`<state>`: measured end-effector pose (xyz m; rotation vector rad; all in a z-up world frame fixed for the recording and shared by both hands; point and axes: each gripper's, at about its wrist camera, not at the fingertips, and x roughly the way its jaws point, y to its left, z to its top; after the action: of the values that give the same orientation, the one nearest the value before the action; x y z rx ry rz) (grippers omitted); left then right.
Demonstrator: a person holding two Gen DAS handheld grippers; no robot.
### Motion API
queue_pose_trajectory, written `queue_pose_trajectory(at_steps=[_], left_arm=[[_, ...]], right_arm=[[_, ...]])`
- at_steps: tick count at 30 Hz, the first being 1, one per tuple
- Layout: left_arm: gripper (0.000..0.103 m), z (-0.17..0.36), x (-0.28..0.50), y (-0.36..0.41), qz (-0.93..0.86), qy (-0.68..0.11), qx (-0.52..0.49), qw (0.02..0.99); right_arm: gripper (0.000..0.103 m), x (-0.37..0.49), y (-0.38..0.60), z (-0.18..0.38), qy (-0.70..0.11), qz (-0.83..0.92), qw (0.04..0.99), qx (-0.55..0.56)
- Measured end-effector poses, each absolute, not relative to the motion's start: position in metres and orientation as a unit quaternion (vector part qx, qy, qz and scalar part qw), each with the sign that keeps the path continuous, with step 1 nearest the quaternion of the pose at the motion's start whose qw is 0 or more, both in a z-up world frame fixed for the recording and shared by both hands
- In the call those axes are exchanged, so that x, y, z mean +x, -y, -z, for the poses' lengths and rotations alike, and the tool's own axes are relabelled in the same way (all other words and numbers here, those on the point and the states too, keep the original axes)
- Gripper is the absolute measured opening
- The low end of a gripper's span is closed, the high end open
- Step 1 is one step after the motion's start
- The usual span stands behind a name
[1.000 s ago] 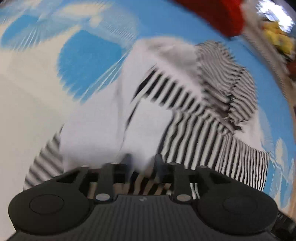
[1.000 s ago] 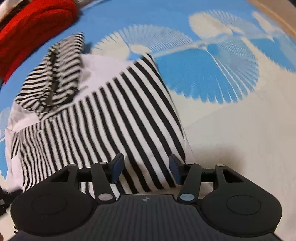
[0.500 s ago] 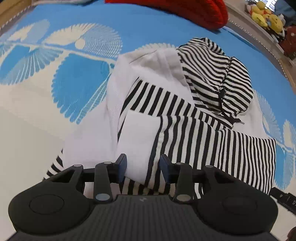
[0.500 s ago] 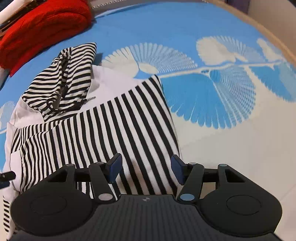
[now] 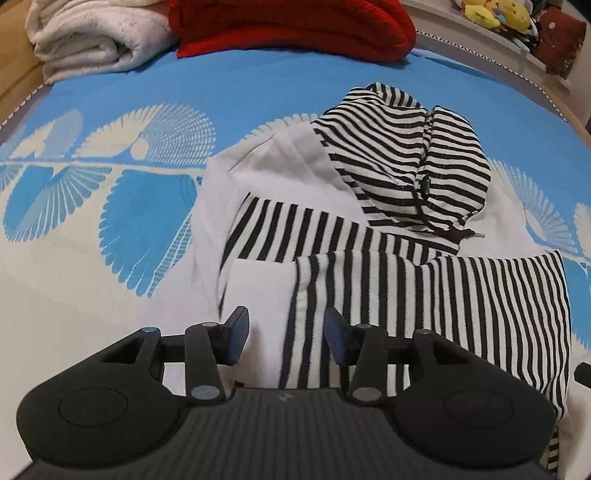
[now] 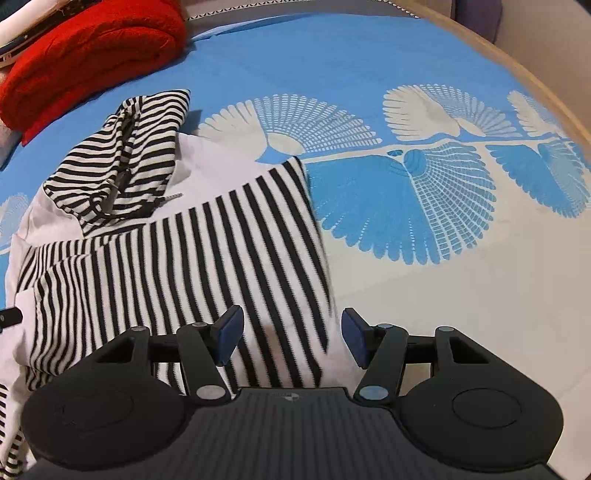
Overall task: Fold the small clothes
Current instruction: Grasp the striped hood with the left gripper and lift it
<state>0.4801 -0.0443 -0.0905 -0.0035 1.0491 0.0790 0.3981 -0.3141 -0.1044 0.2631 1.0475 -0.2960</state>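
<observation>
The work surface is a bed covered with a blue bedspread [image 5: 258, 96] printed with large cream fan-shaped leaves along a stem; toward the near side the blue gives way to plain cream cloth. At the far edge of the bed, in the left wrist view, a folded red blanket [image 5: 291, 26] lies beside a rolled cream blanket [image 5: 96, 40] to its left, and a shelf at the far right holds yellow plush toys [image 5: 495, 13]. The right wrist view shows the same red blanket at far left and a pale wooden bed frame [image 6: 517, 66] curving along the far right. In the middle of the bedspread lies a striped hoodie [image 5: 388, 258], black-and-white with plain white panels, partly folded: its striped hood [image 5: 413, 162] sits at the far end with a drawstring trailing out, and the sleeves are laid across the body. The left gripper [image 5: 284, 332] hangs over the near edge of the garment, its blue-padded jaws about half open after having just been opening; fabric shows in the gap beneath them, a white panel on the left and stripes on the right, but the pads do not press on it. The right gripper [image 6: 291, 338] hangs over the near right corner of the hoodie, jaws a little more than half open, with the striped edge between them and nothing gripped.
</observation>
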Motion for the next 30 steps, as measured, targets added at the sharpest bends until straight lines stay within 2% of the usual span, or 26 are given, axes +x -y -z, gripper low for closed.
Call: queue_pose_trajectory(at_steps=[18, 20, 22, 26, 30], left_arm=[[0.05, 0.097, 0.483, 0.092, -0.019, -0.464, 0.05, 0.884], [0.044, 0.092, 0.481, 0.093, -0.013, -0.447, 0.047, 0.893], [0.019, 0.083, 0.478, 0.093, -0.001, -0.421, 0.058, 0.905], [0.016, 0.064, 0.486, 0.088, 0.018, -0.379, 0.078, 0.922], [0.016, 0.054, 0.539, 0.089, 0.017, -0.365, 0.08, 0.928]], right_arm=[[0.061, 0.376, 0.355, 0.096, -0.492, 0.149, 0.846, 0.141], [0.061, 0.376, 0.357, 0.094, -0.491, 0.149, 0.846, 0.146], [0.061, 0.375, 0.358, 0.091, -0.488, 0.147, 0.846, 0.154], [0.061, 0.377, 0.359, 0.084, -0.48, 0.142, 0.85, 0.164], [0.061, 0.379, 0.357, 0.078, -0.473, 0.141, 0.854, 0.162]])
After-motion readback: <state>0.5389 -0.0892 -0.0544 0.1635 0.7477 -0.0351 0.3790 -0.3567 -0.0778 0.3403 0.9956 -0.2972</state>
